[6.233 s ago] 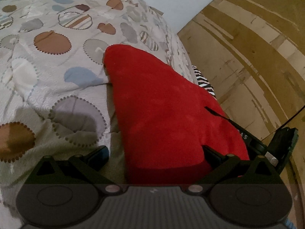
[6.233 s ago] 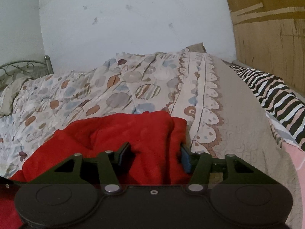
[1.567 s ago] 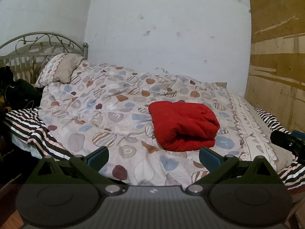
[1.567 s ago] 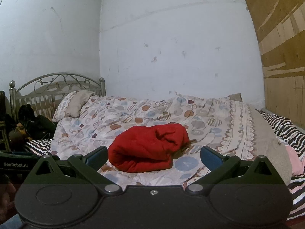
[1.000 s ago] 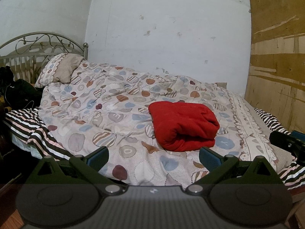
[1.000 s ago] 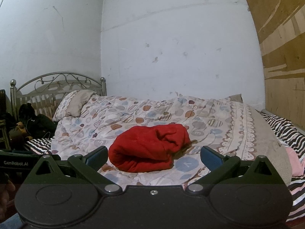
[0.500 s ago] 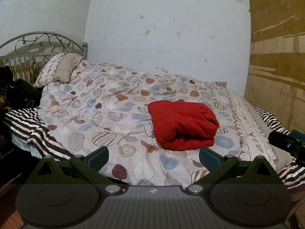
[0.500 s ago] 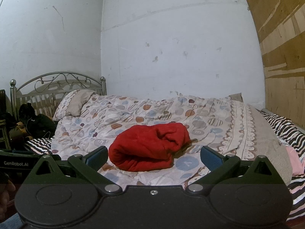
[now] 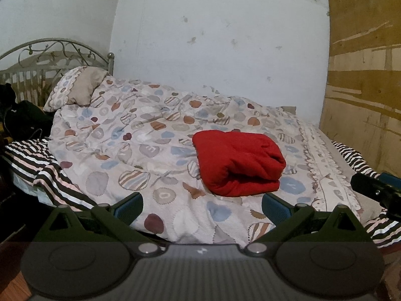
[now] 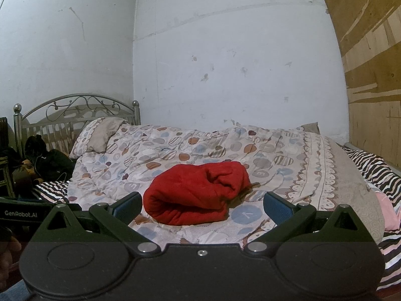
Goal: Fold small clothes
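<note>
A red garment (image 9: pixel 238 163) lies folded into a thick bundle on the patterned duvet (image 9: pixel 140 150), toward the bed's right half. From the right wrist view the same red garment (image 10: pixel 198 193) rests on the duvet (image 10: pixel 175 150) with its folded edge facing me. My left gripper (image 9: pixel 201 205) is open and held back from the bed, nothing between its blue pads. The right gripper (image 10: pixel 201 205) is open as well, clear of the cloth. At the right edge of the left wrist view, part of the other gripper shows as a black piece (image 9: pixel 373 190).
A metal headboard (image 10: pixel 75 115) and a pillow (image 10: pixel 100 135) are at the bed's left end, with dark items (image 10: pixel 47 163) beside them. A striped sheet (image 9: pixel 42 173) hangs off the bed's edges. A plywood panel (image 9: pixel 363 75) stands at the right against the white wall.
Six seconds ago both grippers were close on the red garment; since then they have drawn back and it lies folded. Over the last second nothing has visibly moved.
</note>
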{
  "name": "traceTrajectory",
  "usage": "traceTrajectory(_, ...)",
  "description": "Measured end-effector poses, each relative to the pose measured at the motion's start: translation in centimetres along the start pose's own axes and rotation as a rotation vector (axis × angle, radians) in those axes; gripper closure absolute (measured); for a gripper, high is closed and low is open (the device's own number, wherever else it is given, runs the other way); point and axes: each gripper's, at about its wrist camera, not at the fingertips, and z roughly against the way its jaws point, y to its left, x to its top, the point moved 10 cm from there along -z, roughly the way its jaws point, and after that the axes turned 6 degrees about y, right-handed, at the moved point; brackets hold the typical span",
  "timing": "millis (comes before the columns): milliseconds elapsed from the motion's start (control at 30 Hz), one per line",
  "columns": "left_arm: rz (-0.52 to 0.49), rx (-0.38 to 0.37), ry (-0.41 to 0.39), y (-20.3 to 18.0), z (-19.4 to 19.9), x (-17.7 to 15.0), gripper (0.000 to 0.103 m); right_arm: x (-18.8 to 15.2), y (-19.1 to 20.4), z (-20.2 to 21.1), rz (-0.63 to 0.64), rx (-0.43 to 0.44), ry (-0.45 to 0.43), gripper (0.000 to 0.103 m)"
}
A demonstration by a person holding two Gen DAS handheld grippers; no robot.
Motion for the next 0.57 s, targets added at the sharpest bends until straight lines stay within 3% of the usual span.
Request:
traceTrajectory(200, -0.063, 0.092, 0.007, -0.07, -0.09, -0.06, 0.000, -0.20, 0.05, 0.07, 0.000, 0.001, 0.003, 0.000)
traceTrajectory(567, -0.037, 0.059, 0.022, -0.15, -0.23, -0.12, 0.000, -0.25, 0.13, 0.09, 0.001, 0.002, 0.005, 0.000)
